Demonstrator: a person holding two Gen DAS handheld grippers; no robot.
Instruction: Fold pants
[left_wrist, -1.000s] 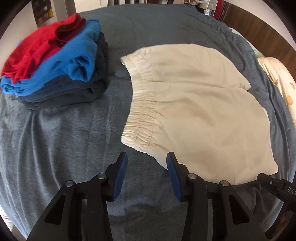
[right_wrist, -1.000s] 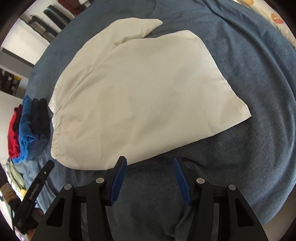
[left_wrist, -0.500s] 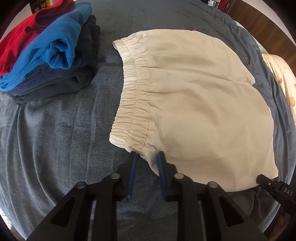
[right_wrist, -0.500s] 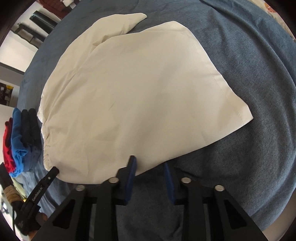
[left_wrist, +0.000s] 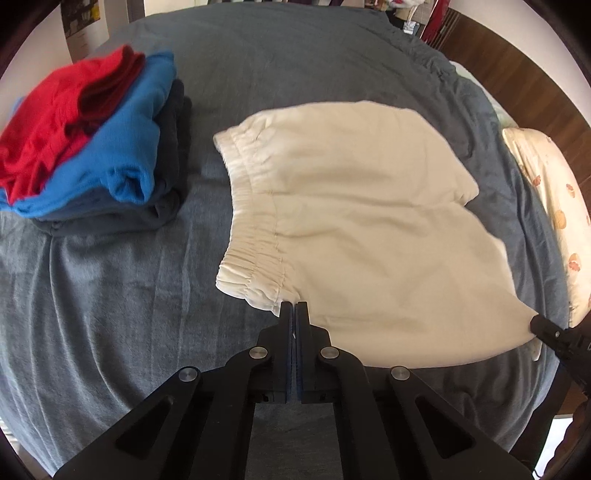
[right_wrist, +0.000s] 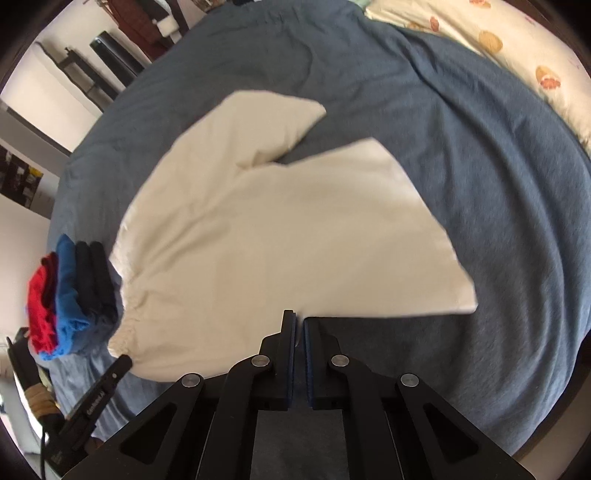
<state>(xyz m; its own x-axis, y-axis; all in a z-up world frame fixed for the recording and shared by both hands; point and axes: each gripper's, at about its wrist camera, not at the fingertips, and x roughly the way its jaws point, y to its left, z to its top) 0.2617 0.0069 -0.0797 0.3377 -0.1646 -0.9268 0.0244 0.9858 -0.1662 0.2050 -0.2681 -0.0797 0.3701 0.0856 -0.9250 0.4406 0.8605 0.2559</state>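
Cream shorts (left_wrist: 362, 221) lie on a blue-grey bed cover (left_wrist: 110, 314), waistband to the left, legs to the right. My left gripper (left_wrist: 294, 308) is shut on the near corner of the shorts just right of the waistband. My right gripper (right_wrist: 298, 320) is shut on the near edge of the shorts (right_wrist: 280, 240), and that edge is lifted off the cover. The two legs spread apart at the far side in the right wrist view. Each gripper's tip shows in the other's view, the right one (left_wrist: 546, 328) and the left one (right_wrist: 123, 362).
A stack of folded clothes (left_wrist: 92, 155), red, blue and dark navy, sits left of the waistband; it also shows in the right wrist view (right_wrist: 70, 299). A patterned cream pillow (left_wrist: 550, 206) lies at the right bed edge. Dark furniture (right_wrist: 107, 62) stands by the far wall.
Both grippers moved forward to the near edge of the shorts and shut on it. The near edge has lifted and the legs have spread apart.
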